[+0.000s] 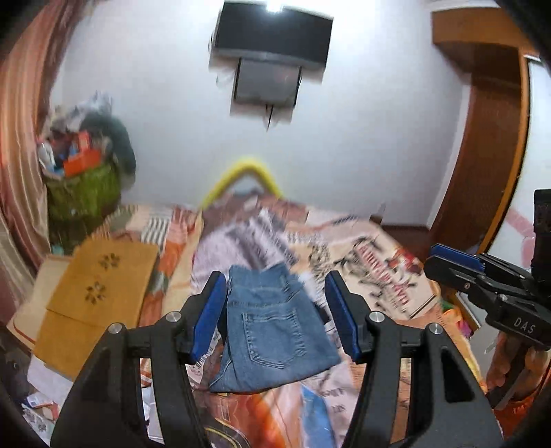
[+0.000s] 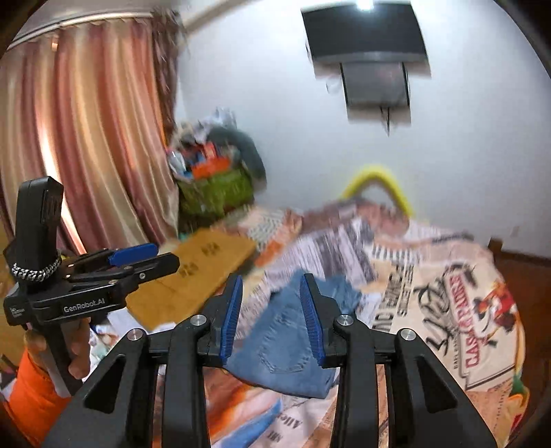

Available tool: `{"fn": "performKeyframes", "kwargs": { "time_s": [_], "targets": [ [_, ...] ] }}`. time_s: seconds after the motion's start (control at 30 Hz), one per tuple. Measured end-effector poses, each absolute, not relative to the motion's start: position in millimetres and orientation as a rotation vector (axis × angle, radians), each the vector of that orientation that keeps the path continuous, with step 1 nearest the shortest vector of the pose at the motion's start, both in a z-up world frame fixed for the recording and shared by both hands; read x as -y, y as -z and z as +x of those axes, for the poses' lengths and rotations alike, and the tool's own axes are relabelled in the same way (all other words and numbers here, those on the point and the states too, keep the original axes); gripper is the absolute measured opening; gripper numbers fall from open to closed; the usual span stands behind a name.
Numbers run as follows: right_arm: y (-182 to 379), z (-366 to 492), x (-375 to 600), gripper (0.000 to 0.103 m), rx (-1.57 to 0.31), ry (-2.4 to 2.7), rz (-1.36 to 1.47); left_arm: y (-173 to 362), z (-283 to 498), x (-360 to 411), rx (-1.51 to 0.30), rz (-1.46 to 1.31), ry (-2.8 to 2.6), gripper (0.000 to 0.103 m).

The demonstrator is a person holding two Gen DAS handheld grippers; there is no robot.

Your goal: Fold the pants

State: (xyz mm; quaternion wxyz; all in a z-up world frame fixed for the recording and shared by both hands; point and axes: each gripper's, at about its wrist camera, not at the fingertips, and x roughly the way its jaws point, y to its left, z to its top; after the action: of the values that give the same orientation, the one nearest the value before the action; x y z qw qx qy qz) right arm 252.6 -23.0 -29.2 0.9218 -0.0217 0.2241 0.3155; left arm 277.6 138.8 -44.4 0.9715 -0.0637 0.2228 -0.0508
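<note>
While folded jeans [image 1: 272,331] lie on bed [image 1: 378,262], green basket [image 1: 82,196] heaped full.

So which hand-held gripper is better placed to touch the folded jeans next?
Probably the left hand-held gripper: its open jaws frame the jeans squarely. The right hand-held gripper is open too, but narrower, with the jeans offset.

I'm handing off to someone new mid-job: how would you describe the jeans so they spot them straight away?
Look at the bed with the printed newspaper-style cover, below the wall TV. Near its middle, ahead of both grippers, lie the jeans, folded into a compact bundle with a back pocket facing up. They are the only plain blue denim there; the tan board lies to their left.
</note>
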Motion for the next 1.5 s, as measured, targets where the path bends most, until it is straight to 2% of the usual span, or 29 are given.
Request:
{"fn": "performKeyframes", "kwargs": {
  "time_s": [0.23, 0.5, 0.6, 0.67, 0.8, 0.83, 0.87, 0.97, 1.5],
  "targets": [
    [-1.7, 160.6, 38.0, 0.038, -0.281, -0.683, -0.045, 2.4, 167.6, -109.5, -0.240, -0.062, 0.060, 0.058],
    [-8.1, 83.8, 58.6, 0.038, -0.133, -0.670, -0.022, 3.6, 80.3, -84.2, -0.093, -0.033, 0.034, 0.061],
    [-5.4, 67.3, 61.8, 0.040, -0.117, -0.653, -0.018, 8.2, 62.8, -78.5, -0.060, -0.015, 0.016, 0.073],
    [-1.5, 63.3, 63.1, 0.058, -0.117, -0.632, -0.008, 11.6, 56.0, -78.6, -0.055, -0.034, 0.029, 0.083],
    [6.3, 65.4, 63.7, 0.068, -0.125, -0.605, 0.012, 16.9, 49.1, -79.2, -0.052, -0.044, 0.016, 0.099],
    [6.7, 64.7, 64.6, 0.076, -0.130, -0.604, 0.014, 17.7, 48.0, -78.0, -0.054, -0.043, 0.011, 0.102],
    [6.7, 65.8, 64.1, 0.088, -0.133, -0.594, 0.012, 19.0, 48.3, -78.4, -0.053, -0.044, 0.003, 0.102],
    [5.7, 61.0, 65.1, 0.102, -0.105, -0.550, -0.002, 22.4, 50.4, -78.4, -0.059, -0.041, -0.007, 0.103],
    [12.3, 51.0, 71.8, 0.102, -0.124, -0.522, 0.002, 33.6, 53.7, -81.2, -0.084, -0.070, -0.012, 0.103]
  ]
}}
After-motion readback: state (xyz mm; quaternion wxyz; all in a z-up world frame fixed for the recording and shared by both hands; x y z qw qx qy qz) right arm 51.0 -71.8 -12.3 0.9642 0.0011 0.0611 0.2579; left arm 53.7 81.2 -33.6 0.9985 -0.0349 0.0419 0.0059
